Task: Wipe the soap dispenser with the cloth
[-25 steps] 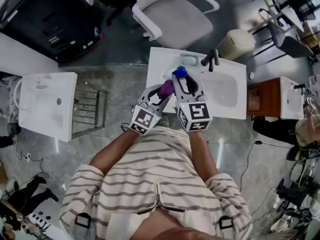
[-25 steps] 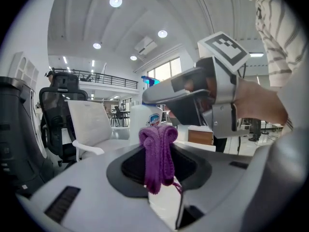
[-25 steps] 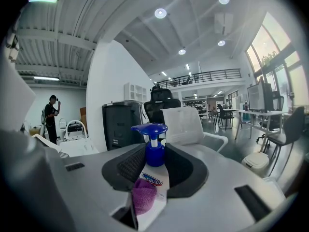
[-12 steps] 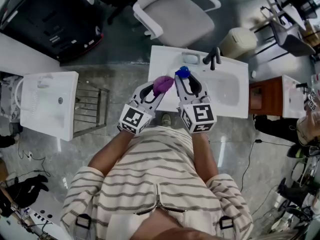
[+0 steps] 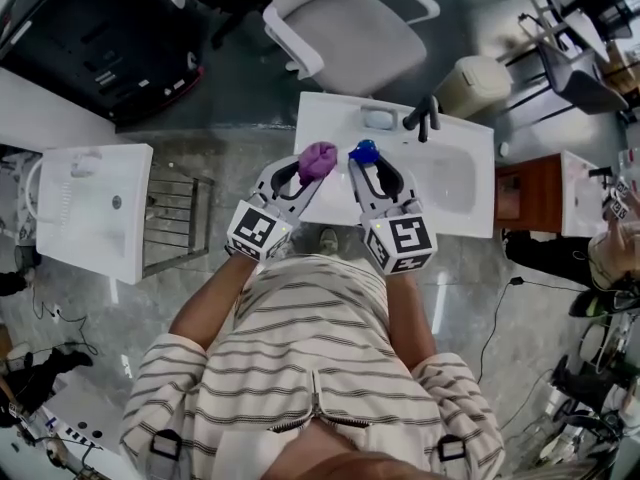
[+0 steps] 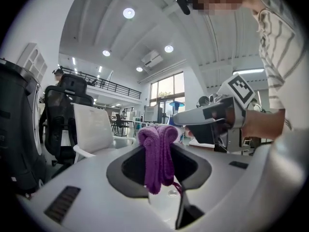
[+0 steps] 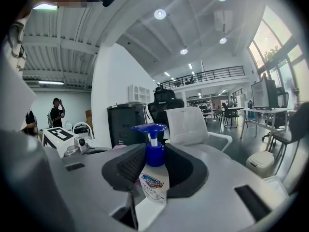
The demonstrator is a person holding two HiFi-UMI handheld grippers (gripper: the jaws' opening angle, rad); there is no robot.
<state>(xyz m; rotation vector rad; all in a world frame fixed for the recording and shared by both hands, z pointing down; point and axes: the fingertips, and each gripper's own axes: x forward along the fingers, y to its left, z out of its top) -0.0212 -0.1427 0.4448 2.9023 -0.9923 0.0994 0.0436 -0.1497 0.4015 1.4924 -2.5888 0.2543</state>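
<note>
My right gripper (image 5: 369,165) (image 7: 155,170) is shut on the soap dispenser (image 5: 363,152) (image 7: 154,178), a clear bottle with a blue pump, and holds it upright above the white sink (image 5: 460,183). The folded purple cloth (image 5: 317,161) (image 6: 158,156) sits between the jaws of my left gripper (image 5: 305,171) (image 6: 159,163), which is shut on it. In the head view the cloth is just left of the dispenser with a small gap between them. The right gripper's marker cube shows at the right of the left gripper view.
A black faucet (image 5: 425,116) and a soap dish (image 5: 379,119) sit at the sink's back edge. Beyond it stand a white chair (image 5: 345,23) and a beige bin (image 5: 470,88). A second white basin (image 5: 90,208) is to the left beside a metal rack (image 5: 172,218).
My left gripper has drawn the purple cloth up and to the left, away from the dispenser. The right gripper and dispenser have barely moved.
</note>
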